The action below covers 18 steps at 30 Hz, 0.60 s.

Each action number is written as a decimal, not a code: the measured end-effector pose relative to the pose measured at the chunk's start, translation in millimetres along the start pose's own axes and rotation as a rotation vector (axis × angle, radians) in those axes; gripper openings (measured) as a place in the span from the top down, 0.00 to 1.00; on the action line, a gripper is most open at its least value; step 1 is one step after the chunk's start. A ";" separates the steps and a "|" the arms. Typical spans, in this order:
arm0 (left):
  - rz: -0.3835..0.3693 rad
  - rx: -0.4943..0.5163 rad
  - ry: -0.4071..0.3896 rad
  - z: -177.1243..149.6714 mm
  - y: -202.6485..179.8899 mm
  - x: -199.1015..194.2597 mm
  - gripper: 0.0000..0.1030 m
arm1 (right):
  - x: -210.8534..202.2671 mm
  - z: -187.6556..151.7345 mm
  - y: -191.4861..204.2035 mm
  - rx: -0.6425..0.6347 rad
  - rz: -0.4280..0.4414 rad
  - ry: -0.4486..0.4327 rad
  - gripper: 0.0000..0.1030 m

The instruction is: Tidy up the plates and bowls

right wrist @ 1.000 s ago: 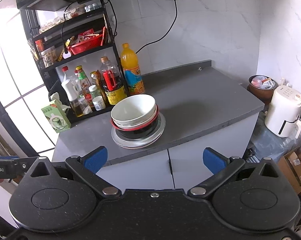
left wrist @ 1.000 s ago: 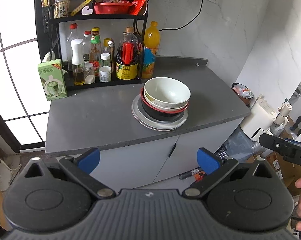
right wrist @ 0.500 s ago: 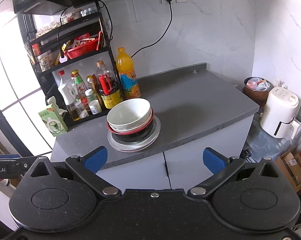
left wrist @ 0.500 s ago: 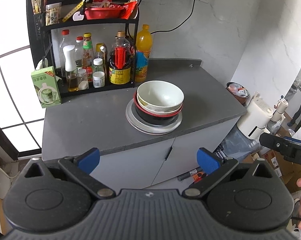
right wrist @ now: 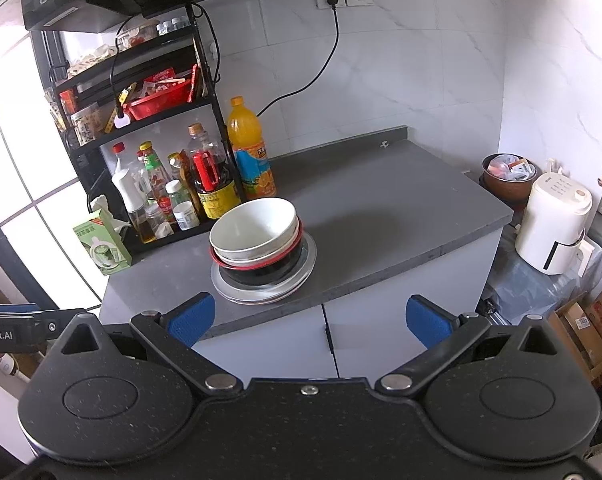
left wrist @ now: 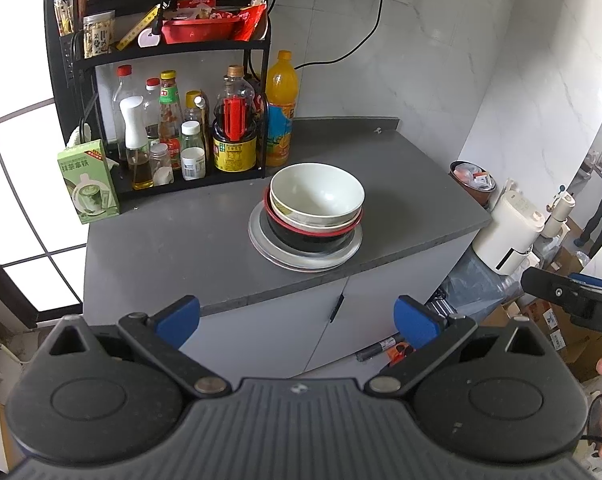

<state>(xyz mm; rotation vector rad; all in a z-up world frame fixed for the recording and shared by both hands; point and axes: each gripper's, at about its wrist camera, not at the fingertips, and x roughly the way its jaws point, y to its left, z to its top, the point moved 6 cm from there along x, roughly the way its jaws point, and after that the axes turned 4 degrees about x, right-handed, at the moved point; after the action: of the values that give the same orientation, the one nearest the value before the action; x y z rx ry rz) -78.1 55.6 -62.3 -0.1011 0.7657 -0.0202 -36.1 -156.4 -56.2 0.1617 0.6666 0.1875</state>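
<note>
A: Two grippers, neither touching anything. The left gripper (left wrist: pixel 297 316) and the right gripper (right wrist: pixel 307 318) each hold their blue pads spread wide, with only the cabinet front between them. The task's things sit at centre frame in both views: a white bowl (left wrist: pixel 316 194) nested in a red-rimmed black bowl (left wrist: pixel 313 234), which rests on a grey plate (left wrist: pixel 261 240) on the grey countertop (left wrist: pixel 161 240), well apart from both grippers.

B: What could go wrong from here?

A: Judged from the stack, the white bowl sits tilted in the bowl below. A pinch on one rim could rock it or drag the lower bowl along. The plate lies close to the counter's front edge, so a sideways push might slide it off. At upper left, the orange bottle (left wrist: pixel 282 110) and the rack of condiment bottles (left wrist: pixel 181 136) stand just behind the stack; a high sweep could knock them.

B: What is hidden or unclear?

A: The plate's centre is covered by the bowls. Whether more than one plate lies there cannot be told. The person shows only as fingertips at the frame edges.
</note>
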 end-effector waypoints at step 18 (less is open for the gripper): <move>-0.004 -0.001 0.002 0.3 -3.6 1.4 0.01 | -3.1 3.9 -7.5 0.009 -0.006 0.000 0.00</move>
<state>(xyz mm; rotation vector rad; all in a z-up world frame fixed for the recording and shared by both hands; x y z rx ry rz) -76.9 51.9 -62.7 -0.1038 0.7672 -0.0237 -35.1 -164.7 -52.9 0.1683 0.6677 0.1789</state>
